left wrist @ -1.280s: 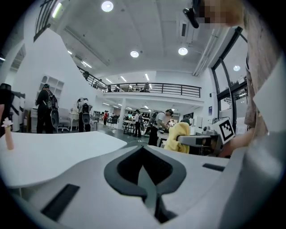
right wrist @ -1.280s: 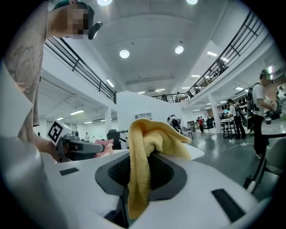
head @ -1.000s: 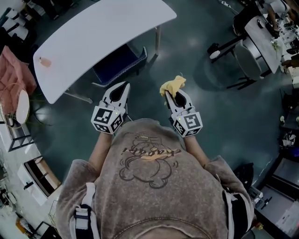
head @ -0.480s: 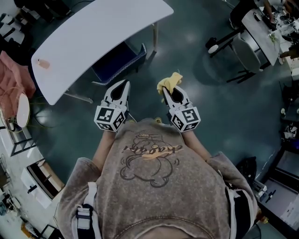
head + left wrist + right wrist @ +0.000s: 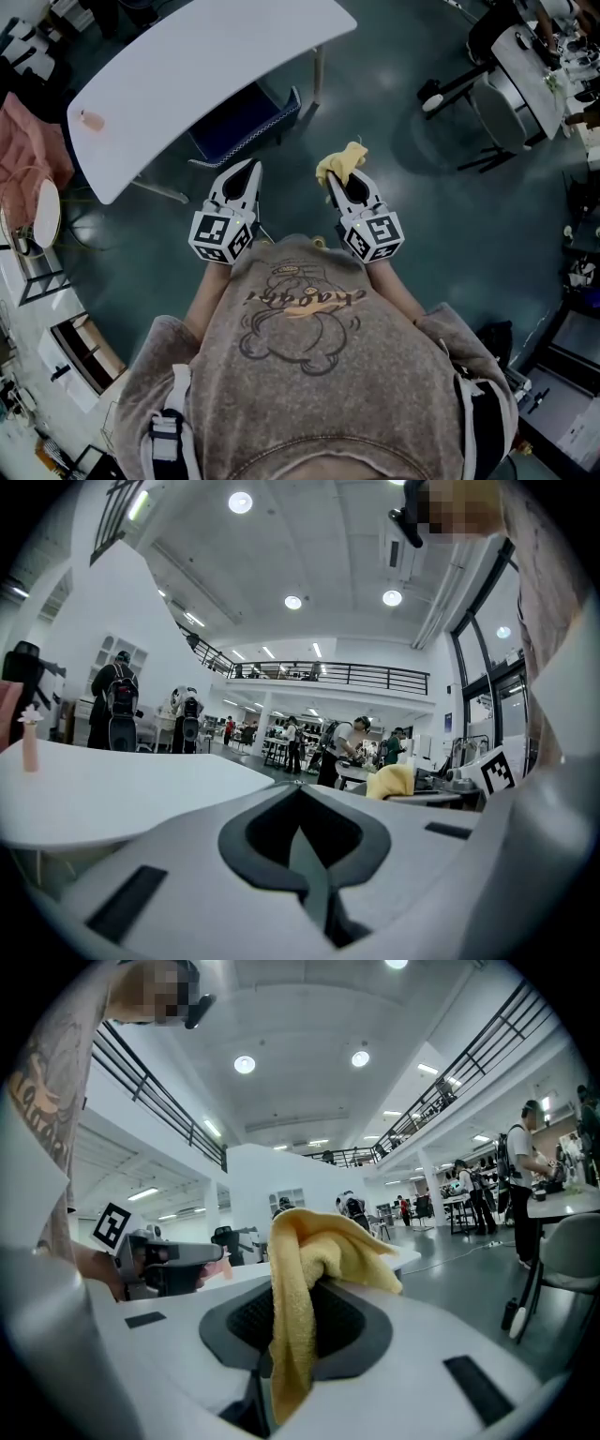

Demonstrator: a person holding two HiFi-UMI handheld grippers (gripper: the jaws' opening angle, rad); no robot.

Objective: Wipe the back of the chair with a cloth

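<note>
A blue chair [image 5: 246, 120] stands tucked under the white curved table [image 5: 206, 56], ahead of both grippers and apart from them. My right gripper [image 5: 336, 180] is shut on a yellow cloth [image 5: 342, 161]. In the right gripper view the cloth [image 5: 298, 1283] hangs over the jaws of my right gripper [image 5: 286, 1302] and hides their tips. My left gripper [image 5: 251, 170] is held beside it at the same height. In the left gripper view my left gripper [image 5: 298, 787] has its jaws closed together with nothing between them. The cloth [image 5: 392, 781] also shows there to the right.
A small pink object [image 5: 91, 120] stands on the table's left end. A grey swivel chair [image 5: 495, 117] and a work table with people are at the upper right. Pink fabric [image 5: 28, 150] and shelving line the left side. Dark floor lies ahead.
Both grippers have shifted very slightly forward in the head view. The cloth stays in the right gripper.
</note>
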